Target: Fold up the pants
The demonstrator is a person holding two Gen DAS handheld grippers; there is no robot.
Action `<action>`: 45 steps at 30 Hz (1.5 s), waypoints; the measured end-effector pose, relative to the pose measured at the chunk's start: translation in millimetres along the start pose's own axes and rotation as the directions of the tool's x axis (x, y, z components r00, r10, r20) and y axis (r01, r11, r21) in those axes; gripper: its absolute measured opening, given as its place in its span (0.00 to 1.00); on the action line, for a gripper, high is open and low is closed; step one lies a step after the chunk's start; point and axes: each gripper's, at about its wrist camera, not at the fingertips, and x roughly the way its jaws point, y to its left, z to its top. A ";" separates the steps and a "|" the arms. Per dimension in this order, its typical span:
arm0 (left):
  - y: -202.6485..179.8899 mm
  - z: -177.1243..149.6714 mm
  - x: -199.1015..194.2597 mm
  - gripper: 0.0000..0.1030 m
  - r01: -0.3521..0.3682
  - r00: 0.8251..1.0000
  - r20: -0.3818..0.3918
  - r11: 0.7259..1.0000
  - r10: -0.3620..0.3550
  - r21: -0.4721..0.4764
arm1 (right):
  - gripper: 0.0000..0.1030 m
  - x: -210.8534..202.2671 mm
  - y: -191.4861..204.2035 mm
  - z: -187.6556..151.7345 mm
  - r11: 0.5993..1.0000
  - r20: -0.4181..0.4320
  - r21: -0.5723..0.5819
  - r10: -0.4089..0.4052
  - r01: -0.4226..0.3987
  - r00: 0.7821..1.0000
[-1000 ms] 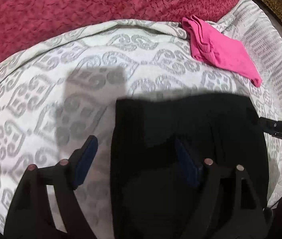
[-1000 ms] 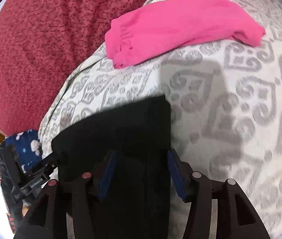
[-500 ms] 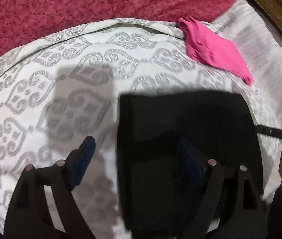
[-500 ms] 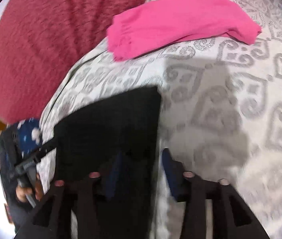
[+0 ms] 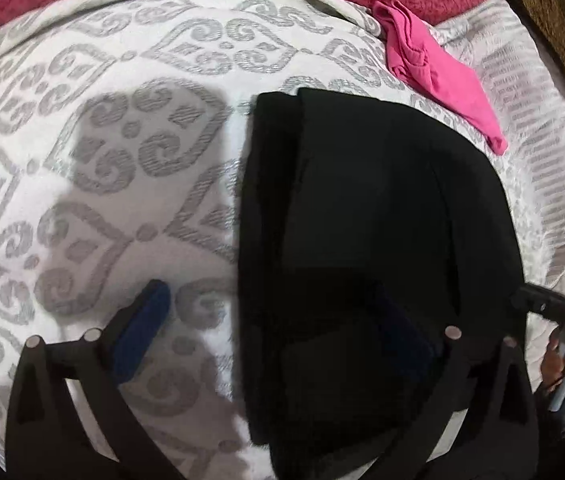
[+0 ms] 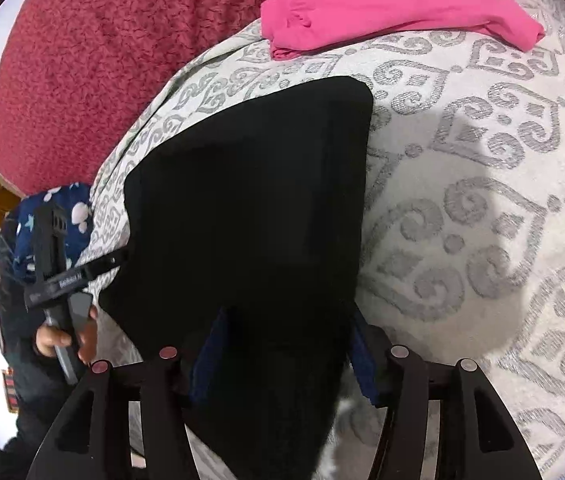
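Two grippers: both over the same black pants (image 5: 362, 208), folded into a compact slab on the patterned bedcover (image 5: 122, 160).
Left gripper (image 5: 278, 324): fingers spread wide, nothing pinched; left pad (image 5: 142, 332) over bare bedcover, right pad hard to make out against the dark cloth.
Right gripper (image 6: 286, 356): fingers parted, straddling the near end of the pants (image 6: 250, 208); cloth between the pads but no visible squeeze, so reads as not gripping.
Pants vs left tool: left folded edge runs up between the two fingers; bulk sits right of centre and ahead.
Pants vs right tool: slab stretches forward and left from the fingers; its right edge lines up just inside the right pad (image 6: 362, 360).
Pants location: on the bedcover, well short of the red blanket (image 6: 102, 60), apart from the pink garment (image 6: 382, 4) lying further back.
Fold state: looks close to done, layers stacked, edges fairly square; judgement only.
Risk 1: closing on only the top layer, then lifting, likely peels the fold open.
Risk 2: left tool off-centre on the edge, so a pinch there may drag the bedcover up with the cloth.
Risk 3: uneven pull between the two tools may skew the stack or slide it toward the pink garment.
Risk 4: black on black, layer edges hard to read, so a missed grab is plausible.
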 end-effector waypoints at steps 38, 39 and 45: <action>-67.1 -2.0 -49.9 0.24 -0.057 0.984 0.175 0.979 0.023 0.195 | 0.14 -40.0 39.4 -12.8 0.980 0.208 -0.123 -0.129 0.157 0.970; -74.0 -3.7 -52.6 0.23 -0.059 0.984 0.176 0.976 0.022 0.212 | 0.14 -45.7 40.0 -14.2 0.979 0.218 -0.123 -0.136 0.165 0.966; -91.9 -6.7 -39.7 0.33 -0.064 0.992 0.123 0.968 0.034 0.242 | 0.14 -60.4 22.7 -17.8 0.982 0.200 -0.071 -0.160 0.177 0.967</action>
